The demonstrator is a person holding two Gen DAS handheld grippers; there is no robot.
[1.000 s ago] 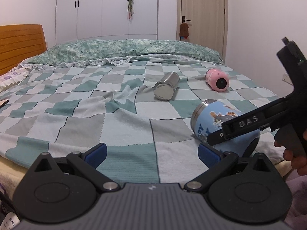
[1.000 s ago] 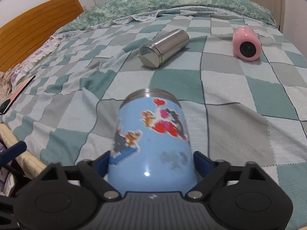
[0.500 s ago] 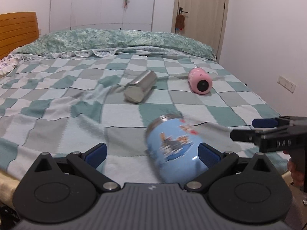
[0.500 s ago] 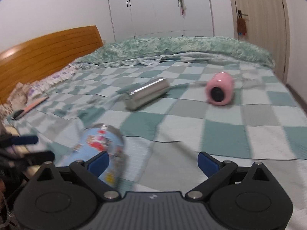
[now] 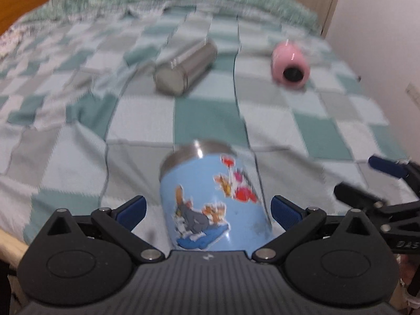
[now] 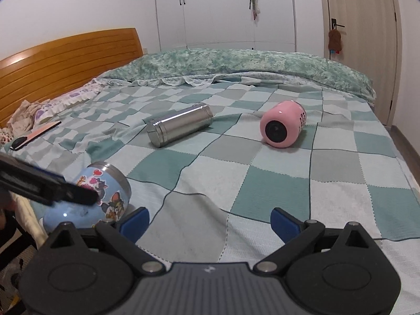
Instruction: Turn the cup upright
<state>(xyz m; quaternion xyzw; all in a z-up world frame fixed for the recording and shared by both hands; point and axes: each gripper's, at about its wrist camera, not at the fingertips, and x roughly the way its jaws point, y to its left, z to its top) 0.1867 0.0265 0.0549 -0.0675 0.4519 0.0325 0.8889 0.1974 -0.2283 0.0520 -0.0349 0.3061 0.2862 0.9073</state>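
Note:
A blue cartoon-printed cup (image 5: 210,199) with a steel rim lies on its side on the checked bedspread near the bed's front edge, rim pointing away. My left gripper (image 5: 207,211) is open, with the cup between its blue-padded fingers, which do not touch it. The cup also shows in the right wrist view (image 6: 102,197), partly behind the left gripper's finger. My right gripper (image 6: 208,221) is open and empty to the cup's right, over the bedspread. It shows at the right edge of the left wrist view (image 5: 372,181).
A steel flask (image 6: 179,128) and a pink cup (image 6: 283,123) lie on their sides further back on the bed (image 6: 262,183). A wooden headboard (image 6: 65,55) is at the left, with a flat dark-ended item (image 6: 34,135) near it. Wardrobe and door stand behind.
My left gripper has swung right and closed in around the blue cup. My right gripper, around the cup a second ago, has drawn off to the right and tilted level.

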